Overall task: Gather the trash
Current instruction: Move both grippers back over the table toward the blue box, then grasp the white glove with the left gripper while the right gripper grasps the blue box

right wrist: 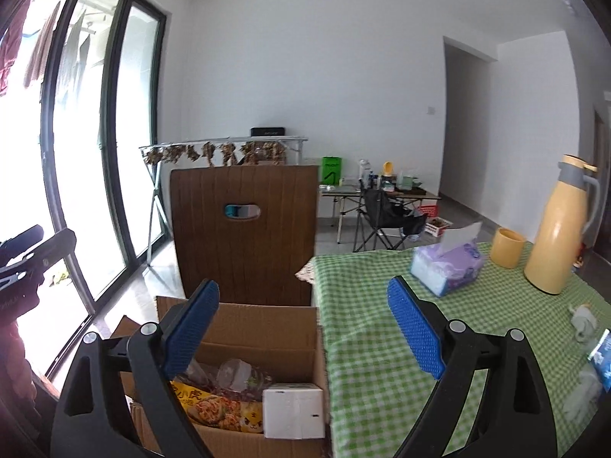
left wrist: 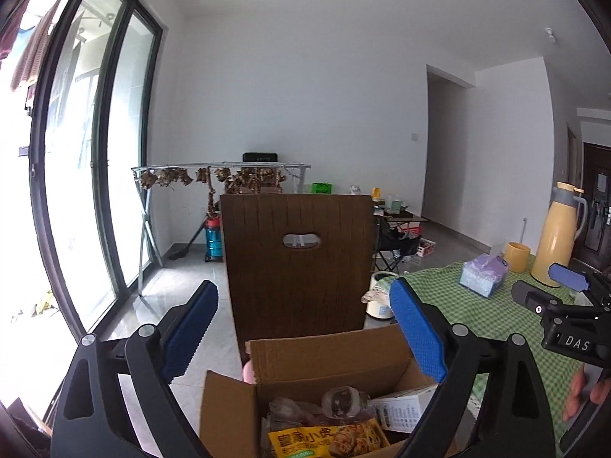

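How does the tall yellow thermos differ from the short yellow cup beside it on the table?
The tall yellow thermos has a grey collar, lid and side handle; the short yellow cup is open-topped, with no handle showing. The thermos stands far taller. Both are upright on the green checked tablecloth.

Checked table, tissue pack, cup, flask

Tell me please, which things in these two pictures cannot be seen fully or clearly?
- Cardboard box: bottom cut off by the lower edge in both views.
- Yellow snack packet: partly hidden behind the right hand-held gripper arm in the right view.
- Items on the far folding table: too small to identify.
- Blue-white packet: cut off at the right edge.
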Action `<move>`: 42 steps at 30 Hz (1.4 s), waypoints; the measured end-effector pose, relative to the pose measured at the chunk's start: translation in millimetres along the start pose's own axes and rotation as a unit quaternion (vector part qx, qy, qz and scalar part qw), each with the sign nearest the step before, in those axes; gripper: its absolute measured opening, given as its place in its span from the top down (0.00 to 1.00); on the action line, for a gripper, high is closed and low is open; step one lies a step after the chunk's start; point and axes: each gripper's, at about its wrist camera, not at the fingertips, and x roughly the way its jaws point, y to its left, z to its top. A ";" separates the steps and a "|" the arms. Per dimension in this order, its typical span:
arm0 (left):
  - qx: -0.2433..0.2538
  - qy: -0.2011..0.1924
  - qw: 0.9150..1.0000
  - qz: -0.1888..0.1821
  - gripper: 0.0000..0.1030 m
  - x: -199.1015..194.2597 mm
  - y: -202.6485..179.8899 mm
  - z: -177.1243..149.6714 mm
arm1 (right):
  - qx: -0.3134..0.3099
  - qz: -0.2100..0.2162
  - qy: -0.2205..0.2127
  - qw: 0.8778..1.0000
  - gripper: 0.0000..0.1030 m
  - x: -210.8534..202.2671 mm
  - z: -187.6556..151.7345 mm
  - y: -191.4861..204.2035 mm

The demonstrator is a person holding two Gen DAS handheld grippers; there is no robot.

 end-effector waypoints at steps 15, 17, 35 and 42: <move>0.052 0.048 0.971 -0.229 0.07 -1.3 -211.3 -33.6 | 0.102 -0.297 0.055 0.948 0.16 -169.5 -95.2 -234.5; 0.062 0.063 0.961 -0.263 0.07 -5.6 -250.8 -44.6 | 0.129 -0.334 0.058 0.932 0.16 -205.3 -110.5 -265.7; 0.216 0.253 0.849 -0.410 0.08 42.9 -553.1 -149.6 | 0.170 -0.402 0.072 0.897 0.16 -281.4 -149.6 -338.7; 0.258 0.305 0.818 -0.413 0.98 63.1 -590.9 -163.9 | 0.180 -0.387 0.079 0.901 0.16 -269.6 -148.2 -353.4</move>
